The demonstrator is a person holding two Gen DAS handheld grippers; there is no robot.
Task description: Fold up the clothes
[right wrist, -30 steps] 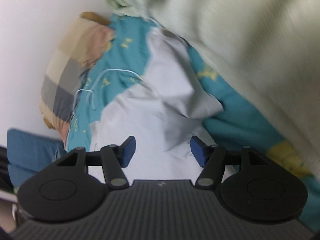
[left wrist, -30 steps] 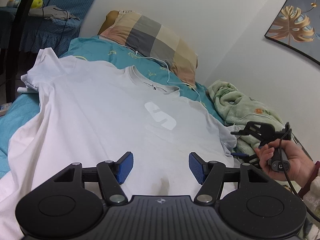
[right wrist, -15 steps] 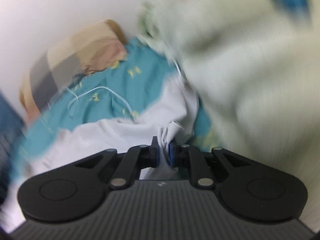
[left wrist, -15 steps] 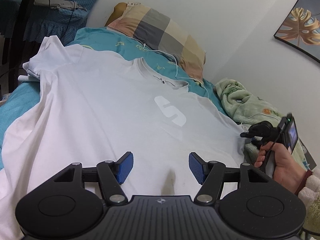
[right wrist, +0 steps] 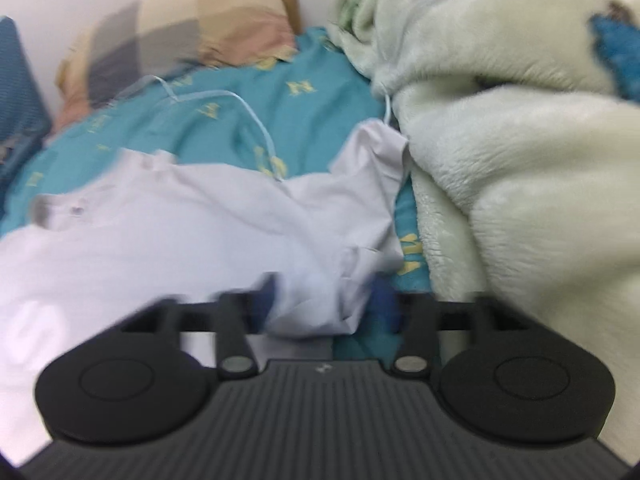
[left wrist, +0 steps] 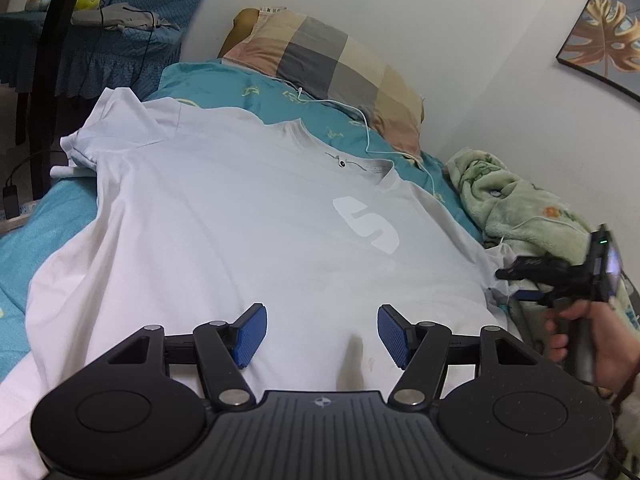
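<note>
Right wrist view is smeared by motion, so the right tool shows only as dark blurred fingers; its jaws are opening, with a crumpled sleeve of the white T-shirt lying between them, and I cannot tell whether the pads touch the cloth; the shirt's lower part is cut off by the tool body; a pale green fleece blanket fills the right side, touching the sleeve's edge. Left wrist view is sharp: the left tool stands wide, hovering over the shirt's lower front with nothing gripped; the shirt lies spread face up on the bed, collar toward a checked pillow; a white cable trails from the pillow to the collar; a hand at the right edge holds the other tool, partly out of frame; a framed leaf picture hangs on the white wall.
</note>
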